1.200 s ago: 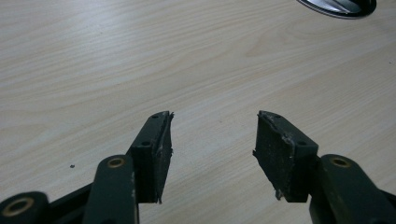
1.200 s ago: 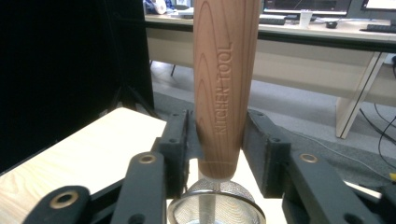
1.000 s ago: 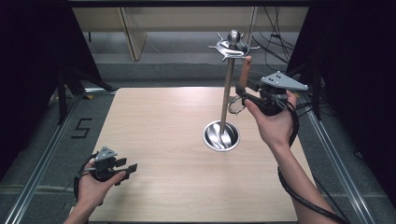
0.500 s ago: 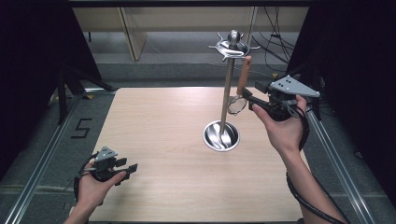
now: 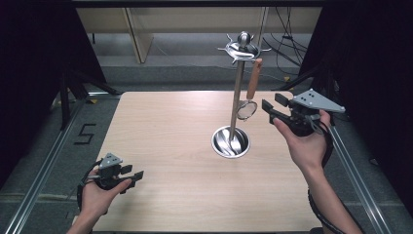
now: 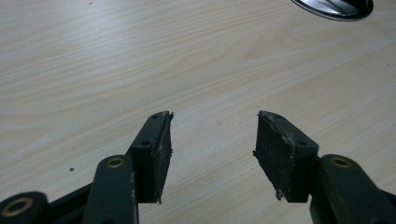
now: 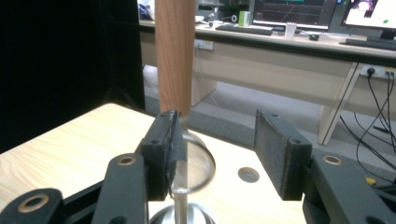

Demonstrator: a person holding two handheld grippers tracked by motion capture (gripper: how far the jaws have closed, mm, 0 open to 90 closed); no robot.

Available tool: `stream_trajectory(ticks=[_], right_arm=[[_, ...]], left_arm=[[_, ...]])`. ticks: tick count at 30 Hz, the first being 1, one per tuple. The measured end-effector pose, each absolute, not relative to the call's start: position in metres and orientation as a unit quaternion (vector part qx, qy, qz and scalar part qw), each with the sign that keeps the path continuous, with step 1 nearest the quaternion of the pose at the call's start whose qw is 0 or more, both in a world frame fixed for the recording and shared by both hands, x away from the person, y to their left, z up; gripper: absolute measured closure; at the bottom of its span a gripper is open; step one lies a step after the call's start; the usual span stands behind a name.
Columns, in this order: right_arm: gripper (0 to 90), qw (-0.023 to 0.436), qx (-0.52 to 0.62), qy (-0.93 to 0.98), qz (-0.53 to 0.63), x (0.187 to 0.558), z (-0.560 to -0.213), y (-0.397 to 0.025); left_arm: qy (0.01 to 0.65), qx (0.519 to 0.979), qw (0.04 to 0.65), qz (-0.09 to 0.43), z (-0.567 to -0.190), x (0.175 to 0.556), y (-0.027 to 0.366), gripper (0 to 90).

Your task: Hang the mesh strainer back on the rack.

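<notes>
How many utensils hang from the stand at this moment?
1: a wooden-handled strainer hangs from a hook on the stand, right of the pole, near the open right gripper. Any behind the pole could be hidden.

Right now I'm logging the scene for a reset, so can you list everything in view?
Utensil stand: one, silver metal, upright pole on a round base, right of the table's middle.
Strainer: one, wooden handle and round metal head, hanging from the stand's top.
Table: one, light wood.
Left gripper: one, black, open, low over the table's near left corner.
Right gripper: one, black, open, just right of the strainer, apart from it.
Hands: two, one holding each gripper.
</notes>
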State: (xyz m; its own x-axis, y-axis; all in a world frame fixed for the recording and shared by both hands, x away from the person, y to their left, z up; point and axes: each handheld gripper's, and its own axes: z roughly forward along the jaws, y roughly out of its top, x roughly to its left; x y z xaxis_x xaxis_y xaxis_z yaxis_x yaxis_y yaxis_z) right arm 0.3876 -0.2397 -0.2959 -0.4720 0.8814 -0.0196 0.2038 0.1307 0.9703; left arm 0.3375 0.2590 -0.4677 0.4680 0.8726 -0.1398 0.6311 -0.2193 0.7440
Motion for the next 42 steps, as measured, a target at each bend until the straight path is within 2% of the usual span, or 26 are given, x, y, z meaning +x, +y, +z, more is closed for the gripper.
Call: stream_trajectory(ticks=[25, 31, 37, 42], right_arm=[[50.1, 0.303, 0.464, 0.681, 0.479, 0.368, -0.346, -0.285], [50.1, 0.307, 0.462, 0.692, 0.462, 0.367, -0.362, -0.294], [50.0, 0.285, 0.490, 0.690, 0.450, 0.364, -0.383, -0.297], [50.2, 0.287, 0.498, 0.693, 0.435, 0.362, -0.404, -0.300]], left_arm=[[0.491, 0.765, 0.386, 0.157, -0.469, 0.338, 0.257, 44.6], [0.492, 0.766, 0.384, 0.155, -0.470, 0.338, 0.257, 44.6], [0.490, 0.768, 0.382, 0.157, -0.470, 0.339, 0.258, 44.6], [0.486, 0.764, 0.394, 0.157, -0.471, 0.340, 0.256, 44.3]])
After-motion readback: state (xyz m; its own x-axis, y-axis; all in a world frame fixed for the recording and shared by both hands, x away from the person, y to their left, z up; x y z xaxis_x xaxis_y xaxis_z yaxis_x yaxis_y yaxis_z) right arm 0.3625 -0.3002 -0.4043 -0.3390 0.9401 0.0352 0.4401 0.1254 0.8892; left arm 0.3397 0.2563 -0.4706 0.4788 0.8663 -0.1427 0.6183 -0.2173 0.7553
